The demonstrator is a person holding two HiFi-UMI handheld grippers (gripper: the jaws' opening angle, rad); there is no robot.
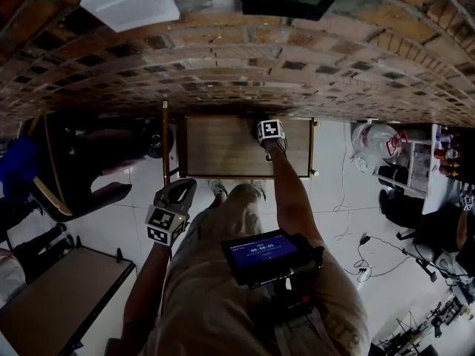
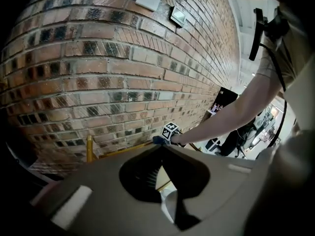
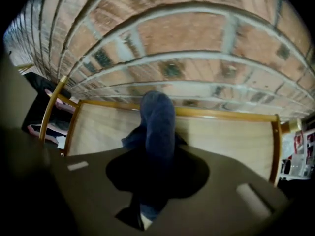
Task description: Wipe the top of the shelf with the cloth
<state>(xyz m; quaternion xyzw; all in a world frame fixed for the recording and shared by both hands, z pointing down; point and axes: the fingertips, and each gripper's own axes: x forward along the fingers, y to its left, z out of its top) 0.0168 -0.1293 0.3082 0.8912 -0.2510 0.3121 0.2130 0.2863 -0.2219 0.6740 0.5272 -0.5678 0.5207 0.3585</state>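
The shelf top (image 1: 219,145) is a pale wood panel in a gold frame against the brick wall. My right gripper (image 1: 269,144) rests on its right part, shut on a dark blue cloth (image 3: 157,117) that bulges forward out of the jaws onto the wood (image 3: 231,141). The cloth hides the right gripper's (image 3: 156,149) fingertips. My left gripper (image 1: 184,188) hangs over the floor in front of the shelf's front-left corner, jaws together and holding nothing. In the left gripper view, beyond my left gripper (image 2: 165,149), I see the right gripper's marker cube (image 2: 170,131) with the cloth (image 2: 158,140).
The brick wall (image 1: 223,65) stands right behind the shelf, with a white box (image 1: 132,2) mounted on it. A black chair (image 1: 74,173) sits at left and a dark table (image 1: 59,302) at lower left. Cables (image 1: 364,252) and clutter (image 1: 415,162) lie at right.
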